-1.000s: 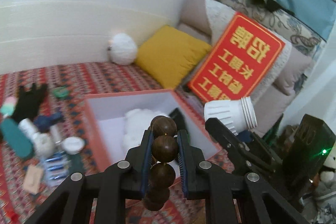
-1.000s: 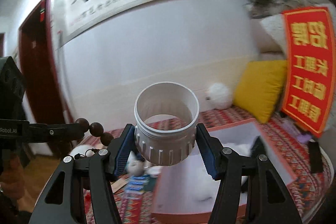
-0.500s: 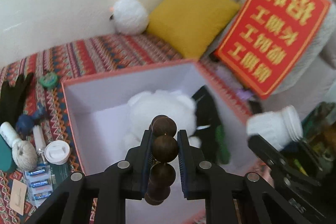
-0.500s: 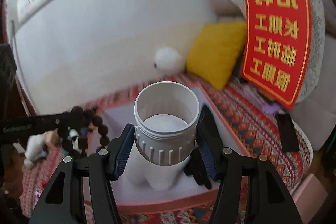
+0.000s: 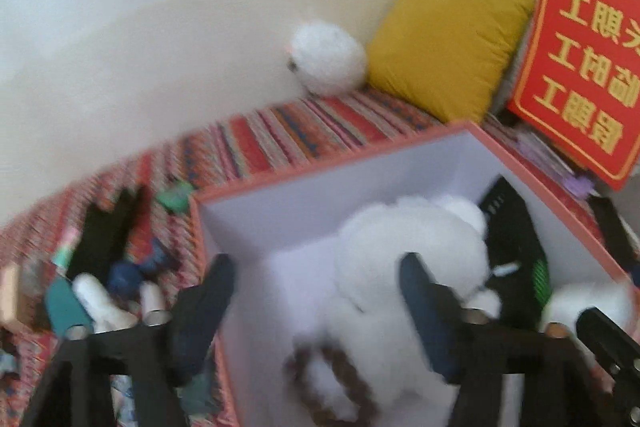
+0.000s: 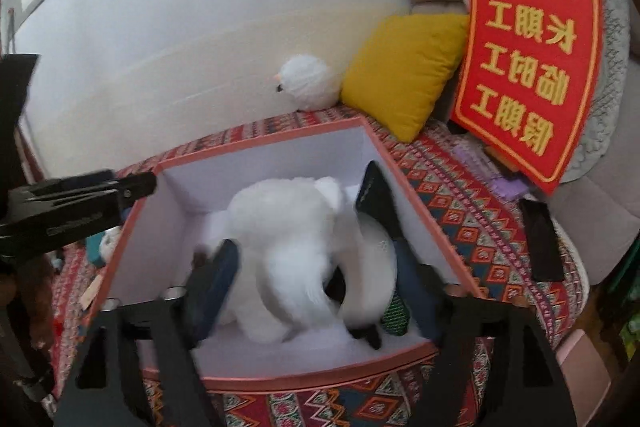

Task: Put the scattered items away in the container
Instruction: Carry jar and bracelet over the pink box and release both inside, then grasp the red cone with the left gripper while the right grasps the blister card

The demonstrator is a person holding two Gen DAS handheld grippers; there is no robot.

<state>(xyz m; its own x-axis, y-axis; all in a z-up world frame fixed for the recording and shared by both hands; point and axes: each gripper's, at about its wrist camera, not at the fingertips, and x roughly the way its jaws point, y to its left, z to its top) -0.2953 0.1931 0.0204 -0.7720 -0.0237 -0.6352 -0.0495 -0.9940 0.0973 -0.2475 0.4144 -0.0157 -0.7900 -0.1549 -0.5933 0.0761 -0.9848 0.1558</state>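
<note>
Now both tongs hang over the salmon-rimmed white cardboard box [image 6: 256, 379] with fingers spread wide and nothing between them. Below the left tongs [image 5: 316, 279], a blurred string of dark brown wooden beads [image 5: 340, 375] lies inside the box against the fluffy white plush toy [image 5: 408, 251]. Between the fingers of the right tongs [image 6: 316, 263], the white ribbed plastic jar [image 6: 372, 267] lies on its side in the box, beside the plush and a black flat case [image 6: 376, 199]. Left of the left tongs, a black glove [image 5: 104, 227] and other small clutter rest on the red patterned cloth [image 5: 288, 135].
</note>
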